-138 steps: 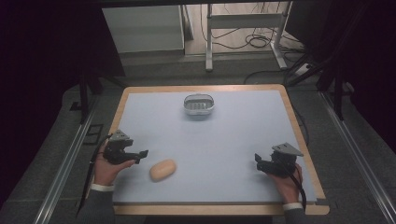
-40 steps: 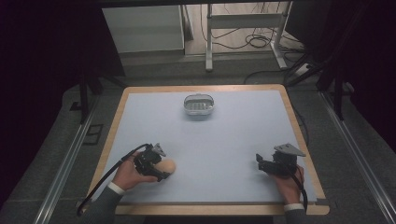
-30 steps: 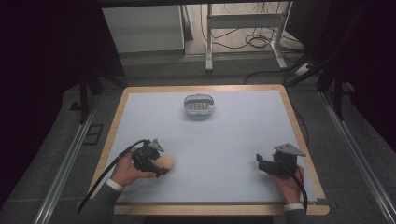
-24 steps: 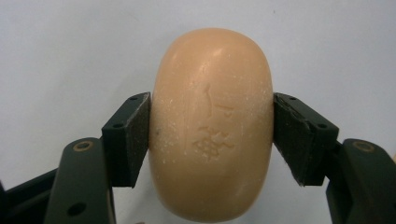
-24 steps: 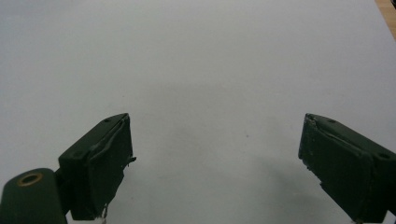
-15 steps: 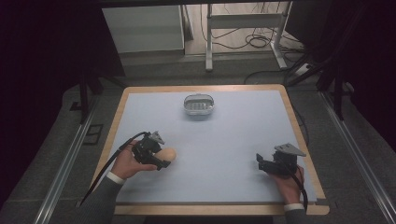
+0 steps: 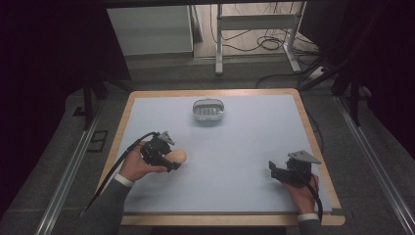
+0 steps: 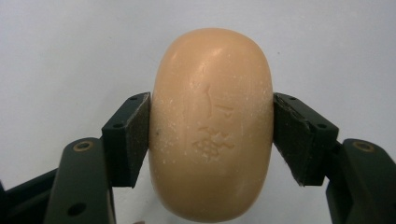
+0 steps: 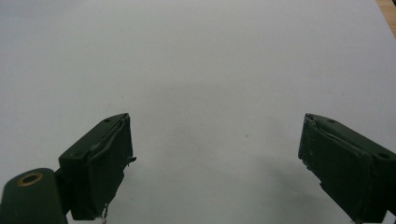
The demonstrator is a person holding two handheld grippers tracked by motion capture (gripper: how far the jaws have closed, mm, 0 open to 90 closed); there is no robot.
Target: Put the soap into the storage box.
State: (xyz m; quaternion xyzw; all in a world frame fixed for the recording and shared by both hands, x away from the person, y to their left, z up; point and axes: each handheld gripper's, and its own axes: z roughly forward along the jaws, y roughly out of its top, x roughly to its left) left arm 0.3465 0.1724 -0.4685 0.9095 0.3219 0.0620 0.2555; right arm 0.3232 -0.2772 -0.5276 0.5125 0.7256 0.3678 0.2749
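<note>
Two grippers are at the table, and just one is working. The left gripper [image 7: 166,155] has moved since a few seconds ago: back then it sat idle at about 8 o'clock on the mat with the bar of soap [image 7: 176,157] lying loose to its right; by a second ago it had come across and closed on the bar, and now bar and gripper sit a little farther up the table, toward 12 o'clock. In the left gripper view both pads [image 8: 135,135] press flat against the long sides of the soap [image 8: 212,123], held crosswise with its stamped face toward the camera. I judge the pick-up done and the carry begun, most likely toward the dish; whether the bar has cleared the mat I cannot tell.

The soap dish [image 7: 208,109], a small oval tray of clear or grey plastic, stands at 12 o'clock on the pale blue mat [image 7: 244,147], well apart from the soap. It looks empty; only ribs or a grid show in its floor.

The right gripper [image 7: 281,172] has not moved through all the pictures; it rests at about 4 o'clock, and in the right gripper view its jaws stand wide apart over bare mat [image 9: 210,70], holding nothing
</note>
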